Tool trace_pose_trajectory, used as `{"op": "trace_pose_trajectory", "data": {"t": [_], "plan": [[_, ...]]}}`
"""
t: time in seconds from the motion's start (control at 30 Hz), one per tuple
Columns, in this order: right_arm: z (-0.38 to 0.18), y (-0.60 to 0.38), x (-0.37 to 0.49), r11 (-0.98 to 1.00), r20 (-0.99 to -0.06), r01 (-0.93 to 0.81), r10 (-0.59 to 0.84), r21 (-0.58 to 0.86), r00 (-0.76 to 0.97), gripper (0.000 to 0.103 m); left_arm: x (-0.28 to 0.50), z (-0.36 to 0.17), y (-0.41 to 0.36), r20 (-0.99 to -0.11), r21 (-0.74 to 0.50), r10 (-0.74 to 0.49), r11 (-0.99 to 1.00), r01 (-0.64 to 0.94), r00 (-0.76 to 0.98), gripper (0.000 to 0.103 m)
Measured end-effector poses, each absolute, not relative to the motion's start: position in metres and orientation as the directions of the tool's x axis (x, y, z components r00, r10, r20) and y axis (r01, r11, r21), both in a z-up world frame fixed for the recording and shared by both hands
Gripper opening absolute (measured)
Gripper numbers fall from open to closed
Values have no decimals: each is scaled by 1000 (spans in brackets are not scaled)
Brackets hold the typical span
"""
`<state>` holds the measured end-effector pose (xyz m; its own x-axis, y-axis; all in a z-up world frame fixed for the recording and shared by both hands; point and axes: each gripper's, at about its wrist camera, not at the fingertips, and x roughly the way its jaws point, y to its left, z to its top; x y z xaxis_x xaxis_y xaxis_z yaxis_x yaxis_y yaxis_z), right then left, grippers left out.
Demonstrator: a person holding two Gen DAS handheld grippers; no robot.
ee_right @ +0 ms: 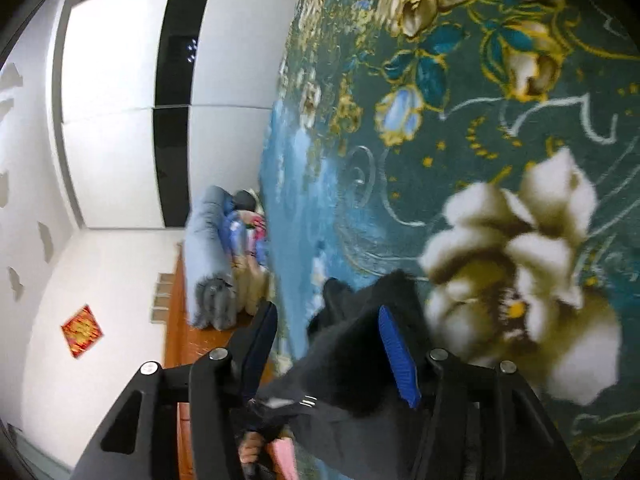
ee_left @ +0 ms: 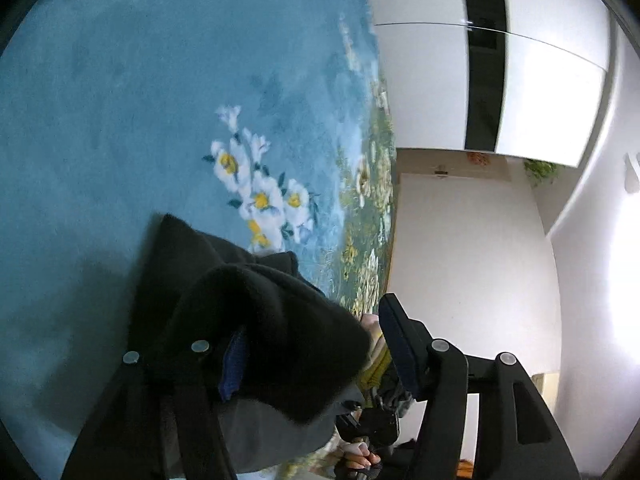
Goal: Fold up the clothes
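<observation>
Left gripper (ee_left: 308,344) jaws apart, black fleecy garment (ee_left: 256,304) draped between | right gripper (ee_right: 332,340) likewise | soft, light, floppy; pinch edges

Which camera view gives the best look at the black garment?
The left wrist view. There the black garment fills the lower middle, its fuzzy fold draped over the left gripper above the blue floral blanket. The right wrist view shows only a smaller, blurred part between the right gripper fingers.
</observation>
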<state>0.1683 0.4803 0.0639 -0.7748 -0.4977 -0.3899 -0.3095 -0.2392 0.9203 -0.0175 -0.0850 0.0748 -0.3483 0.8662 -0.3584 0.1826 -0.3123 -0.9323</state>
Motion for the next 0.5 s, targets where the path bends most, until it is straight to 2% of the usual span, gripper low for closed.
{"op": "trace_pose_trajectory", "data": {"t": [0.13,0.23,0.33,0.4,0.5], "plan": [[60,475,172,-389,-525,-367,-472,845,-708,57,-11,87,-102,-338,-941,850,-320,115,-404,64],[63,461,169,-505,-594,-354,-467,787,-655,57,-8,90,-112,-427,-896,796,-436,84,-429,64],[71,442,161,-645,-669,-305,-444,700,-596,57,-3,79,-119,-601,-773,669,-626,105,-437,64],[75,431,157,-707,-700,-267,-436,655,-566,57,1,70,-116,-680,-699,620,-709,91,-392,64],[78,424,145,-748,-725,-249,-414,615,-550,57,4,61,-101,-752,-615,572,-788,36,-328,64]]}}
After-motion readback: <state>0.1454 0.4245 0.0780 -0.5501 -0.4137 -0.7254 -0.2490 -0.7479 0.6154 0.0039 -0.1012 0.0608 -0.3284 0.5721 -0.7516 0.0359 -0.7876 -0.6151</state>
